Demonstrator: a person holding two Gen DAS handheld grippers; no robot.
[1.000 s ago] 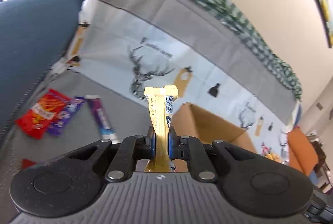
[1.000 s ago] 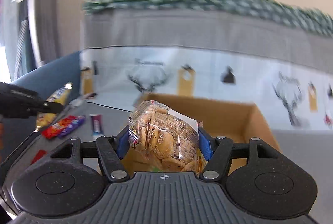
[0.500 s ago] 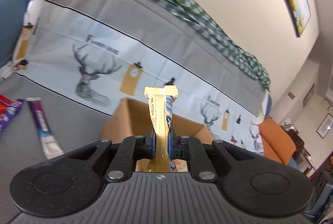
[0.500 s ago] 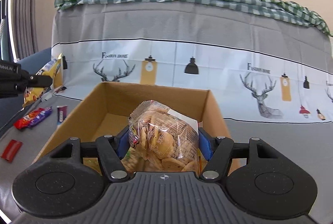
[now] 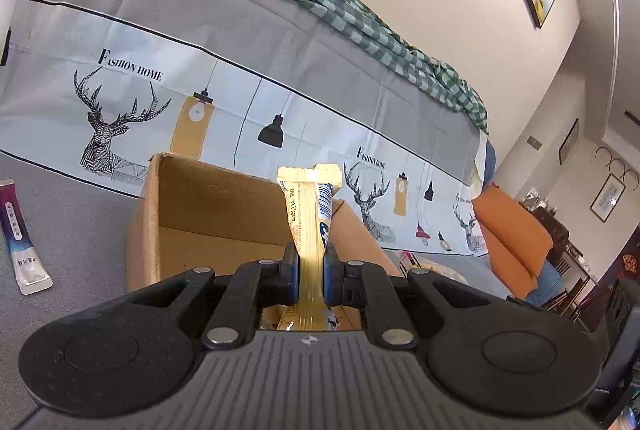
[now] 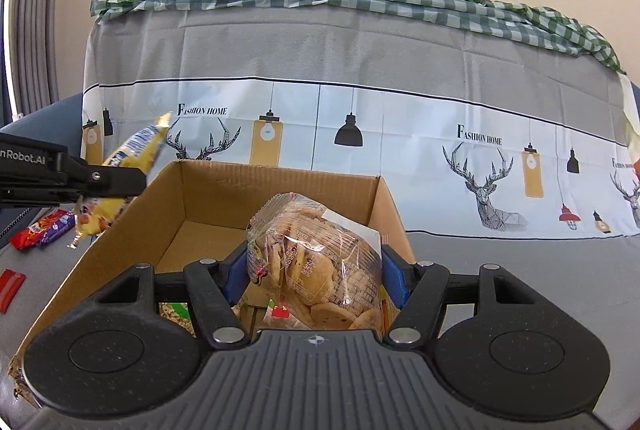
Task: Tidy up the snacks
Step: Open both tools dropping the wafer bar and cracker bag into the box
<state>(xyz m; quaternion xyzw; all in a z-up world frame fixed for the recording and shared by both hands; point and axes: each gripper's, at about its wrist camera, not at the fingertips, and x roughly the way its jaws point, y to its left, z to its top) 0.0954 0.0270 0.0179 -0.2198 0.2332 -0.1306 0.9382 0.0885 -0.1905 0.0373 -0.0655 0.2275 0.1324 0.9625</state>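
We see a cardboard box (image 6: pixel 280 190) (some packets low inside), our right gripper (image 6: pixel 314 270) clamping a cookie bag (image 6: pixel 316 266) over it, left gripper (image 5: pixel 311 266) pinching a yellow snack bar (image 5: pixel 310 222) at its edge.

left tool (image 6: pixel 116 184) | carried yellow snack bar (image 6: pixel 120 186) to cardboard box (image 6: pixel 280 190) edge

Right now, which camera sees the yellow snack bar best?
The left wrist view: the yellow snack bar stands large and centered, pinched in the left gripper. The right wrist view shows it small at the left edge, partly hidden.
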